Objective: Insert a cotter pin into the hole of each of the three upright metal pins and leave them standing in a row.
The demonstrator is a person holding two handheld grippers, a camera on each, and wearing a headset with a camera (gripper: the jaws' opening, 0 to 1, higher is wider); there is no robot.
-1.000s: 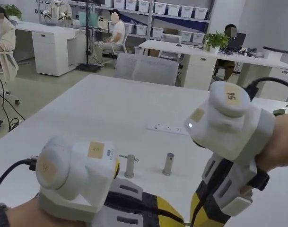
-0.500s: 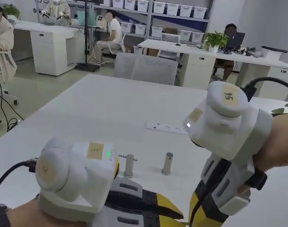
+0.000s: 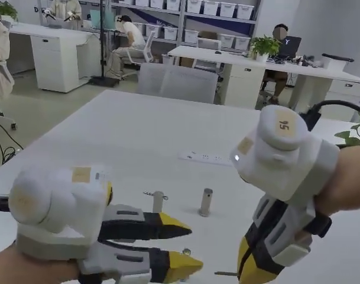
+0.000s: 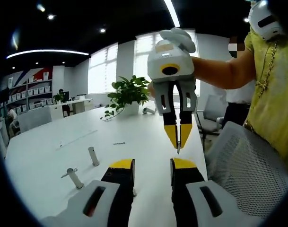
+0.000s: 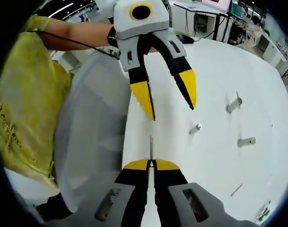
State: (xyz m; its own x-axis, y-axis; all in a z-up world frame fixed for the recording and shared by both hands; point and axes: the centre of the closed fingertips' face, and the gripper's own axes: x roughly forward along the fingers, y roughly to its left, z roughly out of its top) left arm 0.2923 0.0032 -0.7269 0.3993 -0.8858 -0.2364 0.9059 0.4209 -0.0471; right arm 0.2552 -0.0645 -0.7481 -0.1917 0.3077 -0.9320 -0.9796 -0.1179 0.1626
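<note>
Three short upright metal pins stand on the white table (image 3: pixel 126 136). One pin (image 3: pixel 158 201) has a cotter pin through its top; it appears again as pin (image 4: pixel 74 177). A second pin (image 3: pixel 206 202) stands to its right, and a third pin (image 5: pixel 196 127) stands just off the left gripper's tips. My left gripper (image 3: pixel 194 247) is open with nothing between its jaws (image 4: pixel 152 165). My right gripper (image 3: pixel 243 275) is shut on a thin cotter pin (image 5: pixel 151 144) that points toward the left gripper (image 5: pixel 170 101).
A loose cotter pin (image 4: pixel 118 143) lies flat on the table beyond the pins. A white power strip (image 3: pixel 206 158) sits mid-table. A grey mesh chair (image 3: pixel 180 83) stands at the far edge. Desks, shelves and seated people are in the background.
My left gripper has drawn back to the left, so its open yellow-tipped jaws now show in the head view. The right gripper has hardly moved. The head camera shifted a little.
</note>
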